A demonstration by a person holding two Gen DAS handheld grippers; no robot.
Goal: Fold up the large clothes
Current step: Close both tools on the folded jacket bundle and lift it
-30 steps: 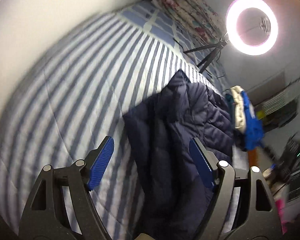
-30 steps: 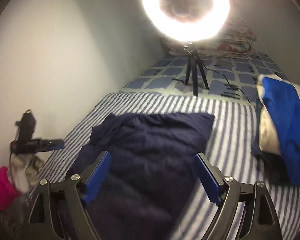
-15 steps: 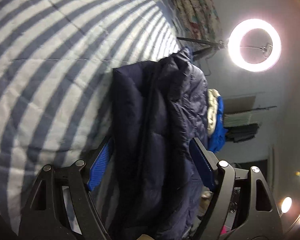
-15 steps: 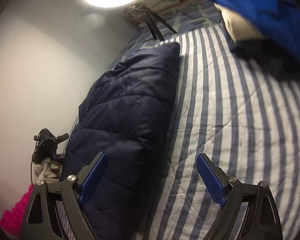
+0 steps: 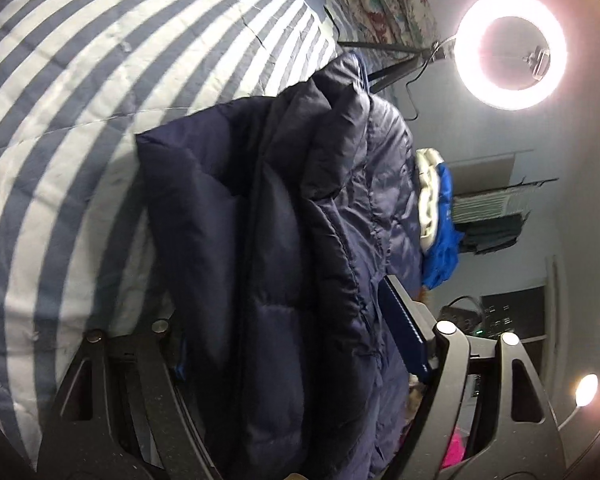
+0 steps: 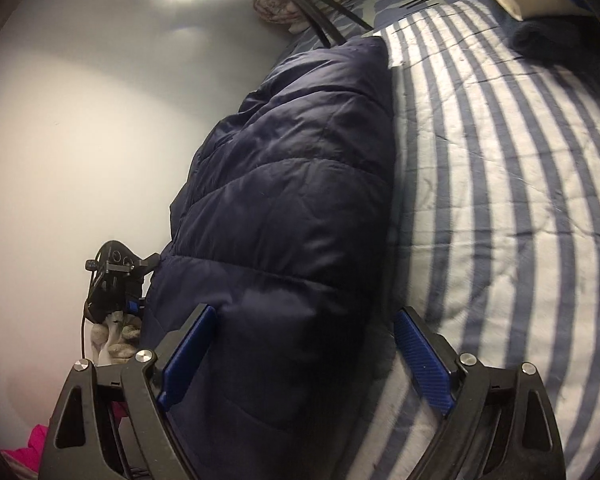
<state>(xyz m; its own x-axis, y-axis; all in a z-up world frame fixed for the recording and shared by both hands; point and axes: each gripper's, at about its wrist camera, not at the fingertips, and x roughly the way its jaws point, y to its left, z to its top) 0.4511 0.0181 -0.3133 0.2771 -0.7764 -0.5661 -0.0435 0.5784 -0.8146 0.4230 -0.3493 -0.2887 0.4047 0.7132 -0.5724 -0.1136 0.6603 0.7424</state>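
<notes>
Left gripper (image 5: 296, 344) is closing around the navy puffer jacket (image 5: 284, 216), pads not yet pressing; right gripper (image 6: 304, 356) gapes wide over its hem. Bare striped bedspread (image 6: 520, 208) spreads beside the quilted, puffy jacket.

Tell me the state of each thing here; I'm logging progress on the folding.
Jacket: folded lengthwise, lying on the bed.
Left claw: closing, jacket between its fingers.
Right claw: open, straddling the jacket's edge.
Ring light: on.
Blue garment: piled, unfolded.

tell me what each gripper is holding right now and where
Nothing is gripped yet. The navy jacket lies between the open right gripper and the closing left gripper, near its bottom end.
</notes>
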